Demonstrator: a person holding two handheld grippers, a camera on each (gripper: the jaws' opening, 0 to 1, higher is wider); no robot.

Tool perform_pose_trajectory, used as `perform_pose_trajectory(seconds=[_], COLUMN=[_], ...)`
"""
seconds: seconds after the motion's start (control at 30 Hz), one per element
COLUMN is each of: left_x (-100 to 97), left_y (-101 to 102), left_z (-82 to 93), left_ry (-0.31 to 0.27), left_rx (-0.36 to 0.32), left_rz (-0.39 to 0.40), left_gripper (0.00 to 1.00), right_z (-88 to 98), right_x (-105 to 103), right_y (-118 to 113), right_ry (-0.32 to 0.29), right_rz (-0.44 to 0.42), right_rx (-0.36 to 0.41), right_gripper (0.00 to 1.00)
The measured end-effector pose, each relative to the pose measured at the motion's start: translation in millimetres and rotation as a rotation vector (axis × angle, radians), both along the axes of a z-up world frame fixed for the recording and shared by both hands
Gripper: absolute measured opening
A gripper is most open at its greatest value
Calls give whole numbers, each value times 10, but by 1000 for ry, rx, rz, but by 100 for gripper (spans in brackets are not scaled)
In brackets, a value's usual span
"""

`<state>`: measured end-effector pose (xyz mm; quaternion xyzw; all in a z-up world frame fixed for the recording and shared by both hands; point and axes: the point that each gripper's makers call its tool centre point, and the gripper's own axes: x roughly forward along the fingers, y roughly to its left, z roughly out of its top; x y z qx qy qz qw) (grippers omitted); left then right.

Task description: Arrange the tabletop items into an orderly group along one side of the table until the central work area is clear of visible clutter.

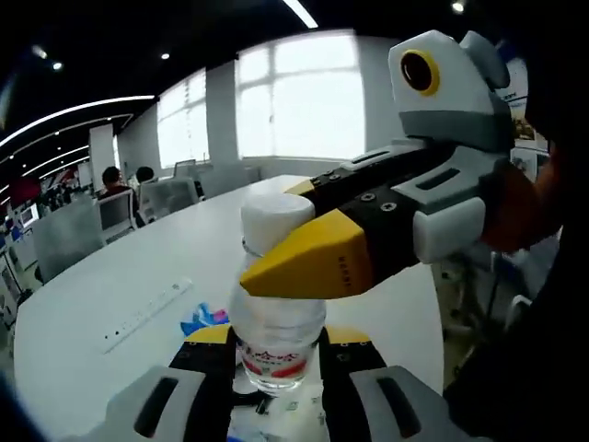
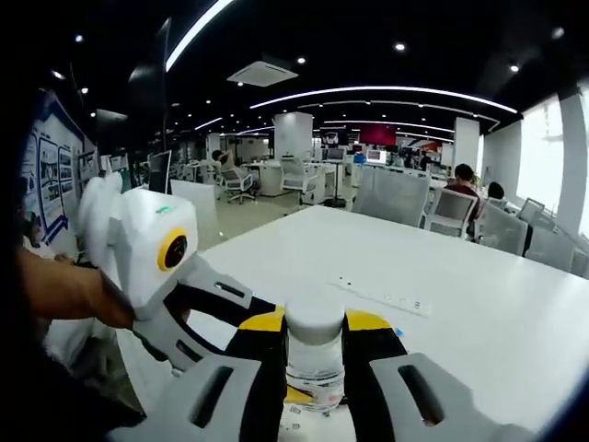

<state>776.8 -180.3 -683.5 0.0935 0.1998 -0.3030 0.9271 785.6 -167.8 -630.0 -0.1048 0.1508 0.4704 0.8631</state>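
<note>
A clear water bottle (image 1: pixel 276 322) with a white cap (image 1: pixel 274 219) and a red-and-white label stands upright over the white table (image 1: pixel 110 276). In the left gripper view my left gripper (image 1: pixel 274 361) is shut on the bottle's lower body. My right gripper (image 1: pixel 269 238) comes in from the right, its yellow-tipped jaws closed around the neck just under the cap. In the right gripper view the cap (image 2: pixel 315 318) sits between my right gripper's (image 2: pixel 315 343) jaws. The left gripper's white housing (image 2: pixel 138 244), held by a hand, reaches in from the left below them.
A white power strip (image 1: pixel 147 313) (image 2: pixel 382 295) lies on the table past the bottle, with a blue printed item (image 1: pixel 204 320) beside it. The table's near edge (image 2: pixel 212 249) drops off towards the floor. Office chairs (image 2: pixel 391 195) and seated people are beyond the far side.
</note>
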Motion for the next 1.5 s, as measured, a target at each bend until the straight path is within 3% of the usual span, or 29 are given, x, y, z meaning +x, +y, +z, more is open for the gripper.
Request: perform_pose_trajectory(seconds=[0.4,0.67,1.13,1.3,1.5], left_x=[177,233,302,319,354], left_y=[625,985,1559,1694,1867], left_z=[175,174,84,-10,-182], left_ry=[-26,-25,-16,0,12], left_rx=[-14,-26,-59,-65,-87], left_rz=[160,273,493,566,645], left_gripper=[32,32,32,32,32], right_z=[229,223,135,8,-158], right_x=[151,230,267,318,257], right_y=[577,965,1561,1753,1907], right_ry=[-3,0,4,43,11], right_rz=[147,270,495,561,650], right_rx=[24,31,12,12,-26], right_gripper=[16,16,16,16,16])
